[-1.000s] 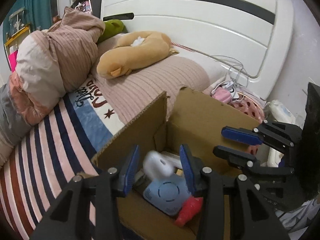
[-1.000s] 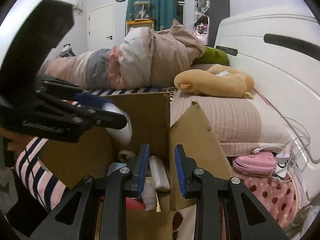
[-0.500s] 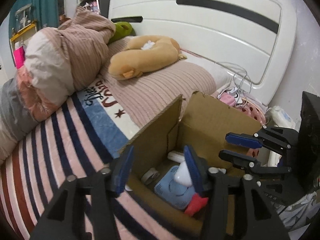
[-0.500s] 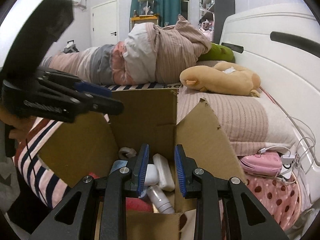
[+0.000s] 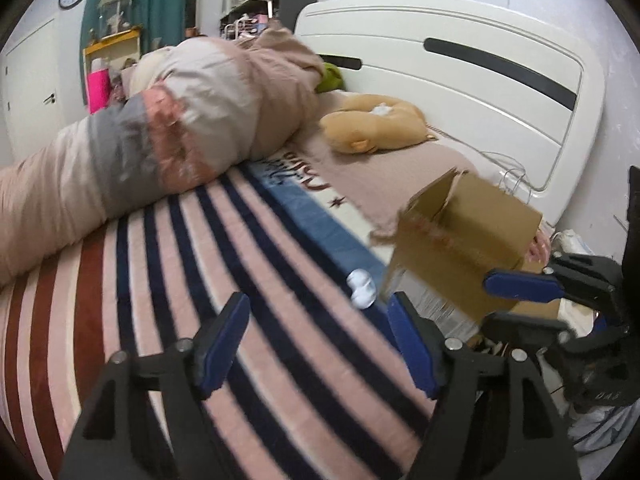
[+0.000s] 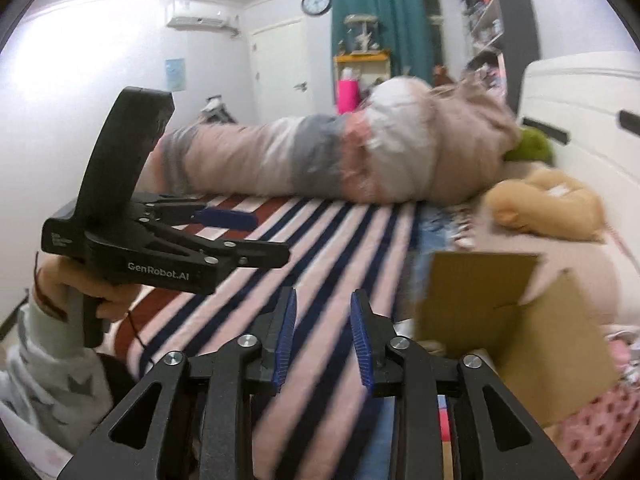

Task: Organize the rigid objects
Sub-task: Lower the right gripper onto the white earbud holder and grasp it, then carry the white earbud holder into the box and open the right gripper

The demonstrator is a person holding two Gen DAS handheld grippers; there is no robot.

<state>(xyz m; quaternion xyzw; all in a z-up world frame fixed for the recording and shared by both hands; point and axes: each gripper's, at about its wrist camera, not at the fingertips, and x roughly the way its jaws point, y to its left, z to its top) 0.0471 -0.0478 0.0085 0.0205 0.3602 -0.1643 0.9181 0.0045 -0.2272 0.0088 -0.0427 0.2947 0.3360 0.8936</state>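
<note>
Left gripper (image 5: 320, 344) over the striped blanket (image 5: 200, 280), jaws spread wide and just been opening, nothing between them. Right gripper (image 6: 322, 340) narrow but not fully closed, just been opening a touch, also empty. Cardboard box (image 5: 464, 240) sitting at the blanket's edge near the white headboard (image 5: 460, 76), flaps up. Small white object (image 5: 362, 284) lying on the blanket just beside the box, too blurry to identify. Tan plush toy (image 5: 376, 124) further back by the rolled-up duvet (image 5: 180, 120).
</note>
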